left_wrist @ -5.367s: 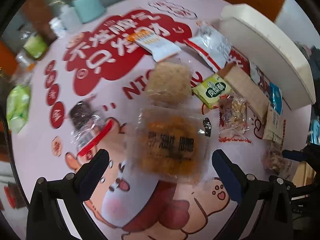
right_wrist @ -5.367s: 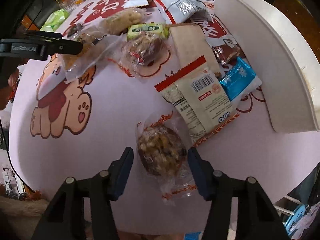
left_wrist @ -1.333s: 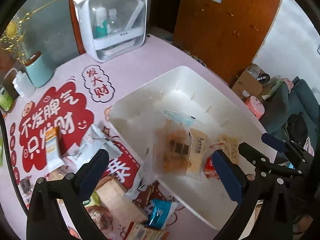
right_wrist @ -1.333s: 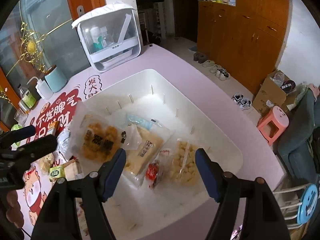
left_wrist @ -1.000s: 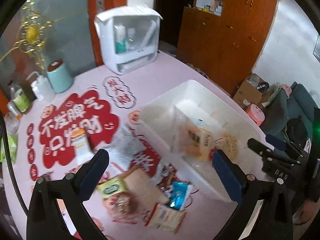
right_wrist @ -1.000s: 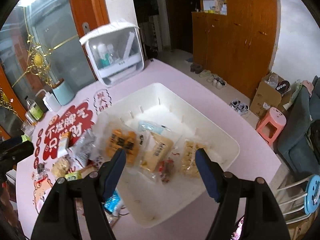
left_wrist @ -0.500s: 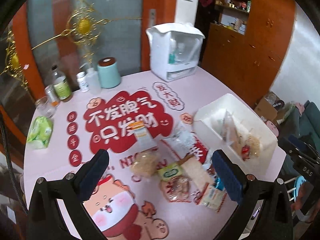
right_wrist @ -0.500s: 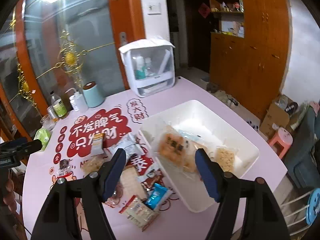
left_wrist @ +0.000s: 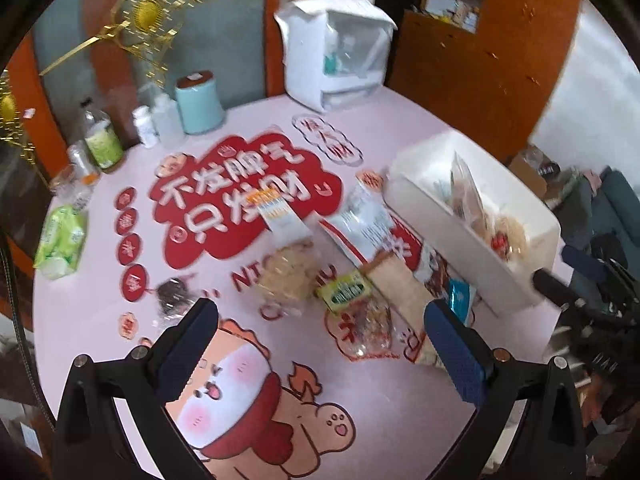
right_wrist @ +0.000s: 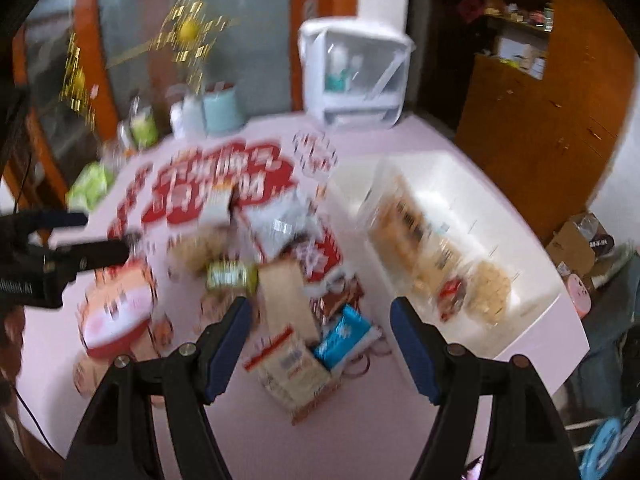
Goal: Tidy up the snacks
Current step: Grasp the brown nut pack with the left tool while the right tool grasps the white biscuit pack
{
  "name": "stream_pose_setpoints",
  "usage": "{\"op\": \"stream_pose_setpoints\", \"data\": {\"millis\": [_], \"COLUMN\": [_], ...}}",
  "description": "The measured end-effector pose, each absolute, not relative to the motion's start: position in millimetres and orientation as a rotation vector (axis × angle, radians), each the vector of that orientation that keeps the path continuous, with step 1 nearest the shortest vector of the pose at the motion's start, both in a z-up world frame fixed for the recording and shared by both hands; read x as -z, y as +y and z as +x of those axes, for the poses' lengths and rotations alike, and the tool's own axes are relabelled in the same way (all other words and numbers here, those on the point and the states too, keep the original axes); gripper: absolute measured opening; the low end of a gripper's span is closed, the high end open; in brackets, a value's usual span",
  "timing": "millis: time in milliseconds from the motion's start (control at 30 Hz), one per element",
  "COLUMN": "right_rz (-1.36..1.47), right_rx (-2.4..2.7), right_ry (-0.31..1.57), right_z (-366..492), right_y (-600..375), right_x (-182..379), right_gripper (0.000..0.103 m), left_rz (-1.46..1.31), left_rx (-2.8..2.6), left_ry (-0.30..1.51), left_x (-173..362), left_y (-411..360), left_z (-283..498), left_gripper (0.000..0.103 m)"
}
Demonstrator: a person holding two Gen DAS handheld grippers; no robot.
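The loose snack packets are lying in a cluster on the pink printed tablecloth [left_wrist: 120,360], just beside the long wall of the white plastic bin [left_wrist: 460,236] that is standing at the table's right edge. Nearest that wall are sitting a blue packet [right_wrist: 346,330], a tan flat packet [right_wrist: 286,296] and a red-and-white barcoded packet [right_wrist: 290,364]; a green-labelled packet [left_wrist: 344,290] and a round beige cracker pack [left_wrist: 286,272] are lying further toward the middle. Several packets are already standing in the bin, leaning against one another, so sorting appears partly done.

The left gripper [left_wrist: 320,344] is hanging above the cluster with jaws spread wide and nothing between them. The right gripper [right_wrist: 320,340] is hovering likewise, tongs spread and empty, over the blue and barcoded packets; its view is blurred. Both are probably being held apart so they can straddle a flat packet.

Along the far edge are standing a teal canister [left_wrist: 200,102], small bottles and a white lidded organizer [left_wrist: 332,52], well apart from the snacks.
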State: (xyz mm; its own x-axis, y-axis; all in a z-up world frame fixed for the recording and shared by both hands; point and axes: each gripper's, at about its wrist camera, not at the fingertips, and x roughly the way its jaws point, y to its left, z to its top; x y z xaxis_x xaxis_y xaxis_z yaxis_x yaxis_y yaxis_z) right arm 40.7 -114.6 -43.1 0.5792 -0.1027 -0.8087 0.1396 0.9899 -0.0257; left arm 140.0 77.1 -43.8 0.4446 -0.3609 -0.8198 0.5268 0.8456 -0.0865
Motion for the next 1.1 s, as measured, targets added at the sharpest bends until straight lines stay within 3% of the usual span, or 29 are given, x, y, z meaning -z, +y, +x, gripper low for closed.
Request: {"op": "stream_pose_setpoints", "data": {"millis": [633, 833, 1033, 1067, 1100], "right_rz": [-0.015, -0.059, -0.113, -0.118, -0.127], "right_rx": [-0.098, -0.153, -0.184, -0.196, -0.213], "right_ry": [1.149, 1.189, 1.175, 1.177, 1.181], "right_z": [56, 60, 58, 58, 58], "right_y": [-111, -105, -99, -98, -96], "right_x": [139, 155, 159, 159, 160], "right_gripper": [0.072, 0.072, 0.072, 0.072, 0.064], "left_rz": [0.236, 0.222, 0.192, 0.192, 0.197], "left_rx": [0.589, 0.576, 0.554, 0.551, 0.546], "left_ry": [1.227, 1.296, 1.358, 1.366, 1.361], "left_x": [171, 196, 215, 218, 219], "left_y": [9, -1, -7, -9, -10], "left_z": [153, 163, 174, 175, 175], "left_gripper": [0.102, 0.095, 0.080, 0.079, 0.079]}}
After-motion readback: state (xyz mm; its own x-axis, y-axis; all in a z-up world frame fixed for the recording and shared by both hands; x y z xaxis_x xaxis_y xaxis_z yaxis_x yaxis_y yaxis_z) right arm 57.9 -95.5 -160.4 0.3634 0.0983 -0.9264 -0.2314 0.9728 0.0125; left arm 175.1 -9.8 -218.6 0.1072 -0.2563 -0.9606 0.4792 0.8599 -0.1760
